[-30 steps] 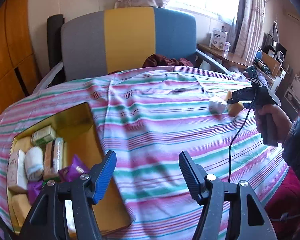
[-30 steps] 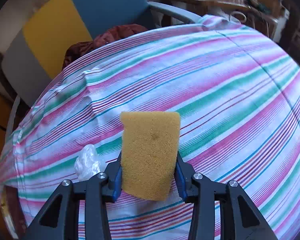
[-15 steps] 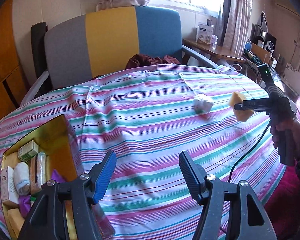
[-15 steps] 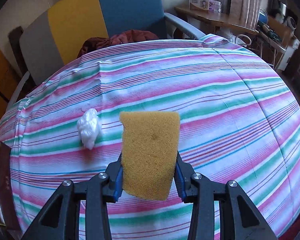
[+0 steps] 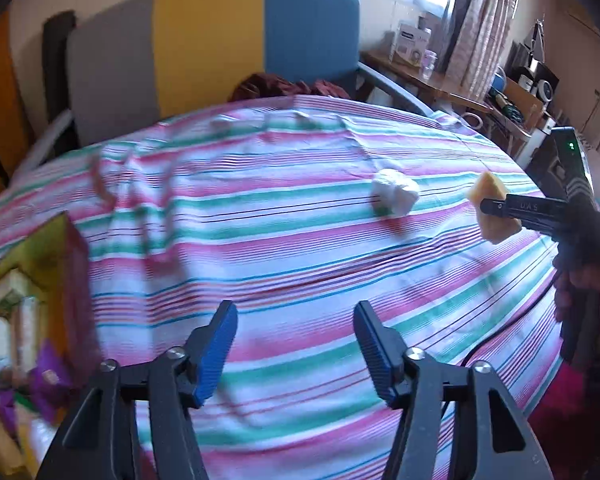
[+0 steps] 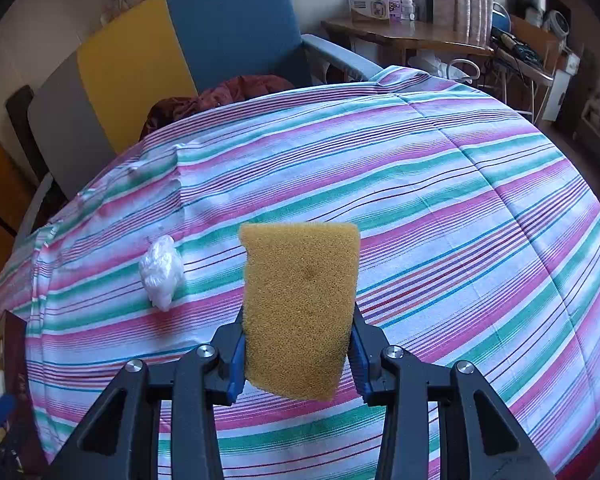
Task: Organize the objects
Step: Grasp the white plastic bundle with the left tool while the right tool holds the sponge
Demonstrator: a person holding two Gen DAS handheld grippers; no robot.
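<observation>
The right gripper (image 6: 298,354) clamps a yellow-orange sponge (image 6: 300,304) between its blue pads, the sponge standing upright and lifted clear above the striped tablecloth (image 6: 440,216). In the left wrist view the same sponge (image 5: 490,210) hangs in the right gripper (image 5: 500,210), just right of a crumpled white plastic wad (image 5: 394,198) that lies on the cloth. From the right wrist camera that plastic wad (image 6: 162,272) sits just left of the sponge, resting on the tablecloth, not touching it. The left gripper (image 5: 296,348) hovers over the tablecloth (image 5: 280,240) with its jaws spread wide, nothing between them. Far left of the wad, at the tabletop's edge, a gold-lined box (image 5: 66,280) holds a blurred jumble of packets, one of them purple (image 5: 46,386). Beyond the wad, behind the tabletop, stands an armchair (image 5: 204,36) in grey, yellow and blue panels, with a dark red cloth (image 5: 284,86) bunched on its seat.
</observation>
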